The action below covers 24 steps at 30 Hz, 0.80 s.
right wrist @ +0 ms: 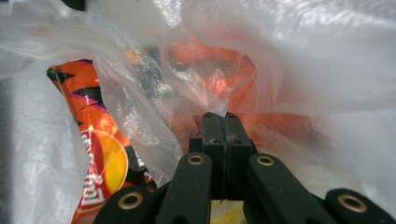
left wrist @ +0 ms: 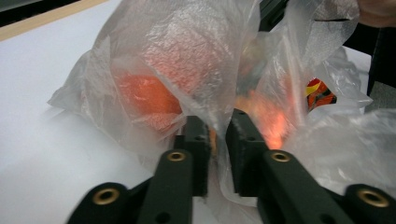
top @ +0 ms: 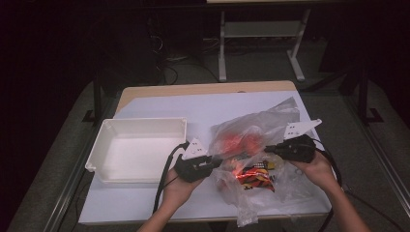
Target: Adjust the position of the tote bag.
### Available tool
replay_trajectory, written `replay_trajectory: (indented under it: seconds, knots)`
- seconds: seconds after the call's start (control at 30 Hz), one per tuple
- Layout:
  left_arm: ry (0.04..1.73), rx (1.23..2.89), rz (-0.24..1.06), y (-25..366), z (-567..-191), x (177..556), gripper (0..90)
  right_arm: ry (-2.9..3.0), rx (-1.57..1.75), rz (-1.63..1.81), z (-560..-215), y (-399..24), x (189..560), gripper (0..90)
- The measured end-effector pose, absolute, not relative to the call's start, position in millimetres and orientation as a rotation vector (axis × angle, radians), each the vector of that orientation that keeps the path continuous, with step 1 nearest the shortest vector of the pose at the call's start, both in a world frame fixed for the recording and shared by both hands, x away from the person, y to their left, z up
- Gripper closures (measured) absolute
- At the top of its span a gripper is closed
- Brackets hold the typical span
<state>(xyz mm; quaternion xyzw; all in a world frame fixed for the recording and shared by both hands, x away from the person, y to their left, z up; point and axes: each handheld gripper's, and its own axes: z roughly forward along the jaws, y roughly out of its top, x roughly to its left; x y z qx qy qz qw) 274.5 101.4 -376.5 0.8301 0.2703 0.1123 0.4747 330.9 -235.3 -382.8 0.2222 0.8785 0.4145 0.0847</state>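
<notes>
Clear crinkled plastic bag (top: 261, 126) right of white rectangular plastic tray (top: 112, 166). Left gripper (top: 216, 162) slightly parted, film between jaws. Right gripper (top: 267, 148) clenched on bag film.

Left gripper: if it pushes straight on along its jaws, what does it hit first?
The left gripper already has the clear plastic bag film between its jaws. Straight ahead it would likely press into the round orange-red item inside the bag; depth is unclear.
</notes>
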Motion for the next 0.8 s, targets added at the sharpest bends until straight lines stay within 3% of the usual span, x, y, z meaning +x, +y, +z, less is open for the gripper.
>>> replay_trajectory:
  seconds: [0.13, 0.33, 0.57, 0.8]
  knots:
    - [0.672, 2.008, 0.282, 113.1, -368.4, 269.4, 68.0, 2.619, 0.66, 1.23, -383.0, -229.5, 333.7, 89.7]
    - [0.635, 1.971, 0.309, 119.0, -348.4, 256.1, 63.9, 2.62, 0.663, 1.21, -382.3, -222.0, 337.0, 89.7]
    - [0.485, 1.983, 0.25, 93.0, -332.2, 239.6, 63.5, 2.639, 0.65, 1.192, -381.9, -209.0, 339.6, 89.7]
    - [0.391, 2.008, 0.111, 60.8, -348.9, 242.6, 67.3, 2.636, 0.648, 1.2, -381.8, -203.9, 345.0, 89.7]
